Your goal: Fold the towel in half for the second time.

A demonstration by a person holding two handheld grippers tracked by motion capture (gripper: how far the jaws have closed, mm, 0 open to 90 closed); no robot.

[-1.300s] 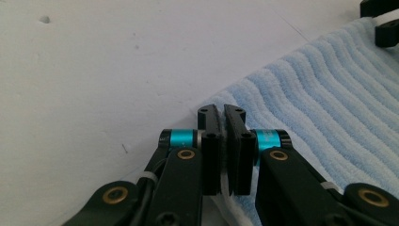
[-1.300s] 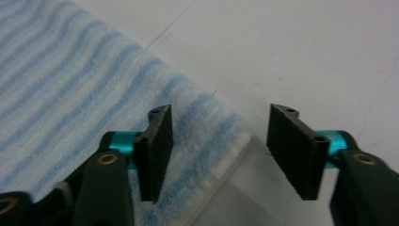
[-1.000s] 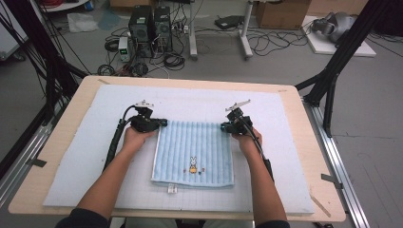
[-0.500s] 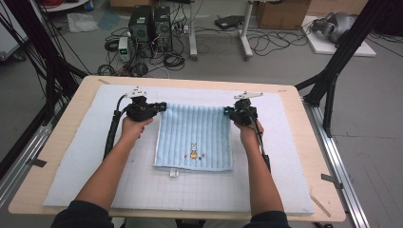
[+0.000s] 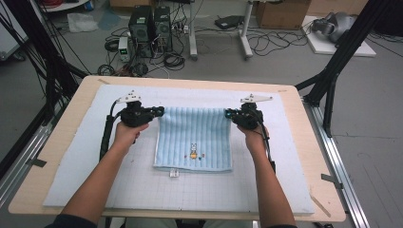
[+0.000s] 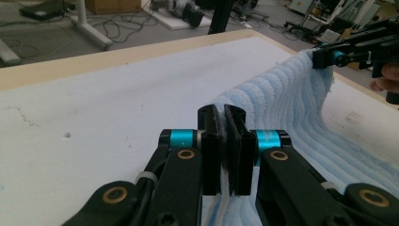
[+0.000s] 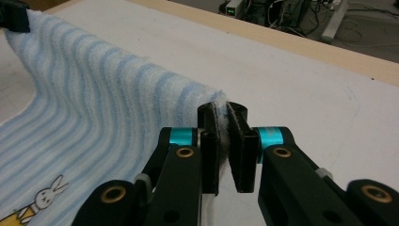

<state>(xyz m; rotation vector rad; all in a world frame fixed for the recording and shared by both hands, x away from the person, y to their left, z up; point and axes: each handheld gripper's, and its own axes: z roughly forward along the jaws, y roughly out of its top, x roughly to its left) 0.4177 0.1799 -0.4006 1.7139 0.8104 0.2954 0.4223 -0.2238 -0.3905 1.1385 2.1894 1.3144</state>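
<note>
A light blue striped towel (image 5: 195, 137) with a small rabbit picture lies on the white mat, its far edge lifted off the surface. My left gripper (image 5: 160, 112) is shut on the towel's far left corner, and my right gripper (image 5: 229, 114) is shut on the far right corner. In the left gripper view the jaws (image 6: 223, 113) pinch the towel (image 6: 282, 94) edge, with the other gripper (image 6: 329, 59) holding the opposite corner at the upper right. In the right gripper view the jaws (image 7: 223, 109) clamp the towel (image 7: 94, 89) corner, and the cloth sags away to the left.
A white gridded mat (image 5: 95, 156) covers the wooden table (image 5: 304, 118). Beyond the far edge, computers (image 5: 152, 23), cables and boxes sit on the floor. Black frame legs (image 5: 332, 61) stand at both sides of the table.
Both grippers have risen and moved toward the far side of the table, pulling the towel's far edge up and away. The towel has slid farther from the person.
</note>
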